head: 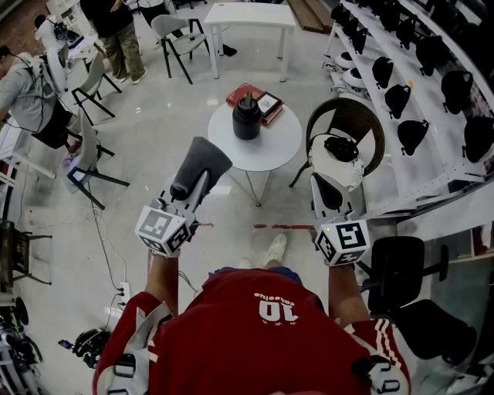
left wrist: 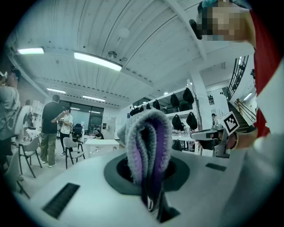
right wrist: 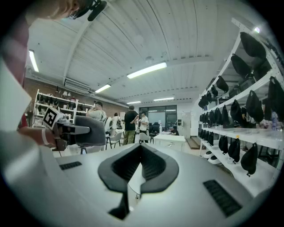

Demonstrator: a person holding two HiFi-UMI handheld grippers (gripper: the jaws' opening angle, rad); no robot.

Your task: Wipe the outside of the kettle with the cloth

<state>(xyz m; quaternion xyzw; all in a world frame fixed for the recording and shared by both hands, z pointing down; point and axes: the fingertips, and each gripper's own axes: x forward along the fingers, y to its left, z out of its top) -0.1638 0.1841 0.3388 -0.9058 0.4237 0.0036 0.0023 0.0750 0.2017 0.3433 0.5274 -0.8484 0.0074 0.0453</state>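
Note:
The black kettle (head: 246,117) stands upright on a small round white table (head: 284,146), well ahead of both grippers. My left gripper (head: 202,179) is held up in the air, shut on a folded grey cloth (head: 201,163) that sticks out past its jaws. In the left gripper view the cloth (left wrist: 148,146) fills the jaw gap, grey outside with purple folds. My right gripper (head: 325,190) hangs level with it to the right, shut with nothing between its jaws (right wrist: 140,153). Neither gripper touches the kettle.
Red and dark books (head: 262,99) lie behind the kettle on the table. A round wicker chair (head: 351,119) stands to the table's right, beside long white shelves (head: 432,100) of black bags. Grey chairs and people are at the far left, a white desk (head: 251,17) at the back.

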